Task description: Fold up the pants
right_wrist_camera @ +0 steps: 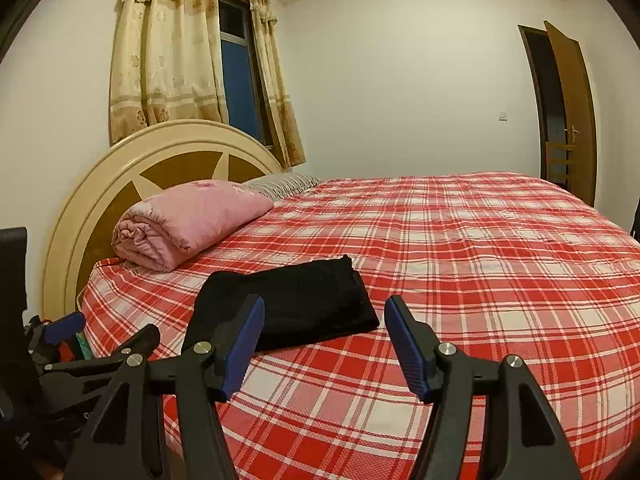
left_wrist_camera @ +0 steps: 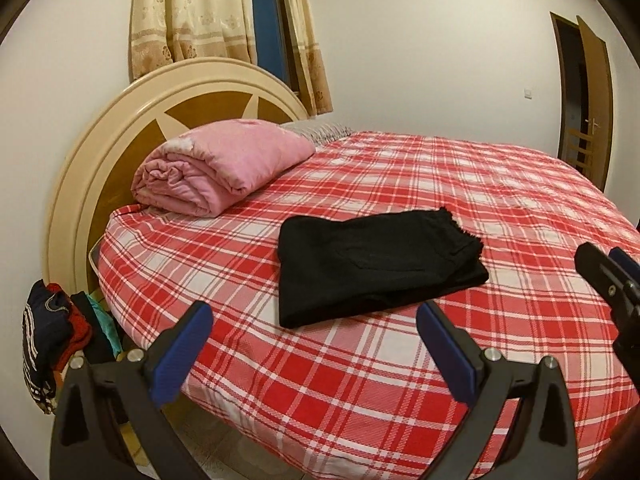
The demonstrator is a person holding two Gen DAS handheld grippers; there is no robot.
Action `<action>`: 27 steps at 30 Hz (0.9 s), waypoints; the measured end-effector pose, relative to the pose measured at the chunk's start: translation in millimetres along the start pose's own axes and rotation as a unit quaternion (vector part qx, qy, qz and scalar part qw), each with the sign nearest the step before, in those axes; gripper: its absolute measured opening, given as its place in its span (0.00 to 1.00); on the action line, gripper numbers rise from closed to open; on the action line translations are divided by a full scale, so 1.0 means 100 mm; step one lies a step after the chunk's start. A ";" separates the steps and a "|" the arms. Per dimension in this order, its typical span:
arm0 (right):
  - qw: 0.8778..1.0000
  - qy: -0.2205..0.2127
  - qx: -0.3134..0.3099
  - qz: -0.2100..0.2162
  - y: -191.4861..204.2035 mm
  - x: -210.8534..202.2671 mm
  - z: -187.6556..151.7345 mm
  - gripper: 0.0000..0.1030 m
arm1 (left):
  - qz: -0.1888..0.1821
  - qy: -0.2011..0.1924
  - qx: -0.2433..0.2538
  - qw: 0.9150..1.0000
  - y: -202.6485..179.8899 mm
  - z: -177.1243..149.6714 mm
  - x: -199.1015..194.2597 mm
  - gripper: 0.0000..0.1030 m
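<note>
Black pants (left_wrist_camera: 376, 264) lie folded into a compact rectangle on the red plaid bed (left_wrist_camera: 500, 200), near its front left part. My left gripper (left_wrist_camera: 316, 316) is open and empty, held above the bed's near edge just short of the pants. My right gripper (right_wrist_camera: 324, 312) is open and empty, a little to the right of the pants (right_wrist_camera: 296, 304) and short of them. The right gripper also shows at the right edge of the left wrist view (left_wrist_camera: 612, 280). The left gripper shows at the lower left of the right wrist view (right_wrist_camera: 80, 344).
A rolled pink quilt (left_wrist_camera: 220, 164) lies against the round headboard (left_wrist_camera: 120, 128). A pile of clothes (left_wrist_camera: 52, 336) sits beside the bed at the left. Curtains (left_wrist_camera: 192, 12) and a window are behind; a brown door (left_wrist_camera: 592, 96) stands open at the far right.
</note>
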State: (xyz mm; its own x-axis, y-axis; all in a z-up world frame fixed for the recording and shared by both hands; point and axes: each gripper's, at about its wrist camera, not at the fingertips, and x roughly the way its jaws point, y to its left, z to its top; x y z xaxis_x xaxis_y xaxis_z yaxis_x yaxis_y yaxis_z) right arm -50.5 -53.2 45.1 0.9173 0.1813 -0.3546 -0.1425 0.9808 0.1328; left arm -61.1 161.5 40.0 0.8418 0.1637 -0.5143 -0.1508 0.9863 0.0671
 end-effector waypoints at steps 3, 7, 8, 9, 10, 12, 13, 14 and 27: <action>1.000 -0.007 -0.002 0.000 0.00 -0.05 0.01 0.63 | 0.002 -0.012 -0.003 1.000 0.01 0.03 -0.07 1.00; 1.000 -0.013 -0.003 0.000 0.00 -0.09 0.03 0.63 | 0.008 -0.025 -0.002 1.000 0.01 0.06 -0.13 1.00; 1.000 -0.016 -0.003 0.000 0.00 -0.11 0.03 0.63 | 0.009 -0.026 -0.002 1.000 0.01 0.06 -0.14 1.00; 1.000 -0.018 -0.003 0.000 0.01 -0.12 0.04 0.63 | 0.009 -0.028 -0.003 1.000 0.01 0.07 -0.15 1.00; 1.000 -0.020 -0.003 -0.001 0.01 -0.13 0.04 0.63 | 0.009 -0.028 -0.004 1.000 0.01 0.07 -0.16 1.00; 1.000 -0.022 -0.004 -0.001 0.02 -0.14 0.04 0.63 | 0.010 -0.029 -0.006 1.000 0.02 0.07 -0.16 1.00; 1.000 -0.022 -0.004 -0.001 0.02 -0.14 0.05 0.63 | 0.010 -0.029 -0.007 0.999 0.02 0.07 -0.16 1.00; 1.000 -0.022 -0.004 -0.001 0.02 -0.14 0.05 0.63 | 0.010 -0.029 -0.007 1.000 0.02 0.07 -0.16 1.00; 1.000 -0.023 -0.007 0.001 0.03 -0.15 0.05 0.69 | 0.013 -0.027 -0.008 1.000 0.04 0.07 -0.15 1.00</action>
State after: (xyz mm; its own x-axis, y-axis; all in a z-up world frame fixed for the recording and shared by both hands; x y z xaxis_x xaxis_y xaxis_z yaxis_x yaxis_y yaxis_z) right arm -62.4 -53.8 55.6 0.9328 0.1806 -0.3120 -0.1494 0.9813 0.1213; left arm -71.1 163.2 53.7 0.8639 0.1910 -0.4660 -0.1813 0.9812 0.0661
